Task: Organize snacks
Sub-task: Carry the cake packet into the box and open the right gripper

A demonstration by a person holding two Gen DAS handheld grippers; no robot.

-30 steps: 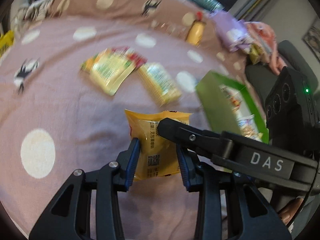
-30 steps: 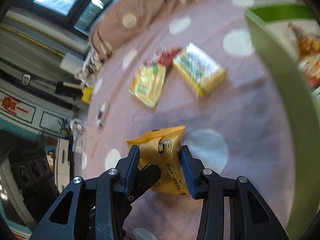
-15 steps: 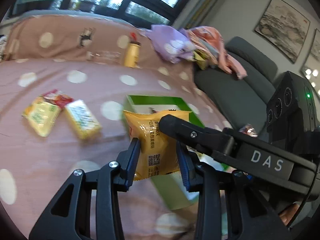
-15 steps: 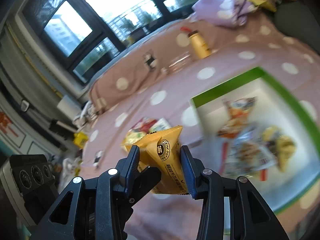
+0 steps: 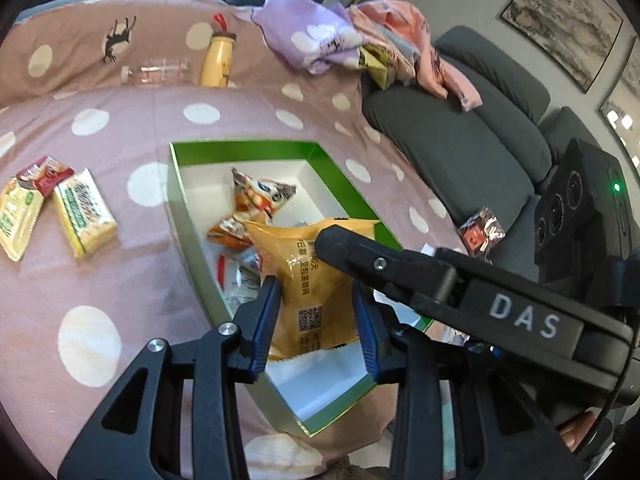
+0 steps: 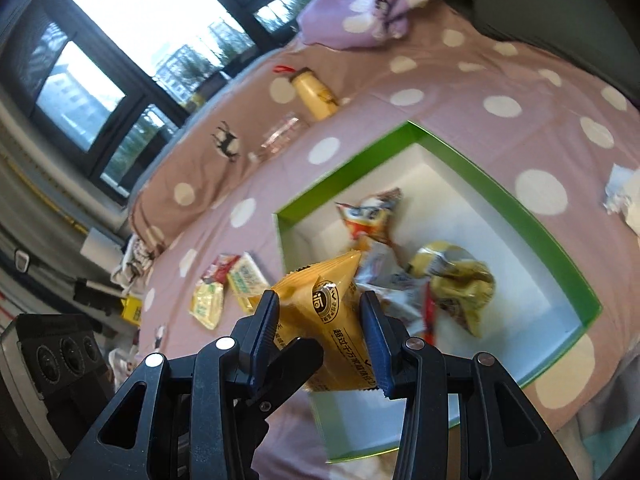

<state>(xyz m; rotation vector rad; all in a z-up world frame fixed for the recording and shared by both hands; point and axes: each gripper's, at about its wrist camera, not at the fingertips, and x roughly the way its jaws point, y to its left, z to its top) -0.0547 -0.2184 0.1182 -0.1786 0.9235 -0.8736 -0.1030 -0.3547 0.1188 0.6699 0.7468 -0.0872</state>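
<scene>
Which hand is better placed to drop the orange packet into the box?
Left, narrowly. Both the left gripper and right gripper clamp the same orange packet, but in the left view it hangs over bare floor of the green box; in the right view, over its near wall.

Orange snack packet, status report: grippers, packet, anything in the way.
Left gripper and right gripper both shut on orange snack packet. Packet hangs above green box. Snacks already inside; nothing blocking.
</scene>
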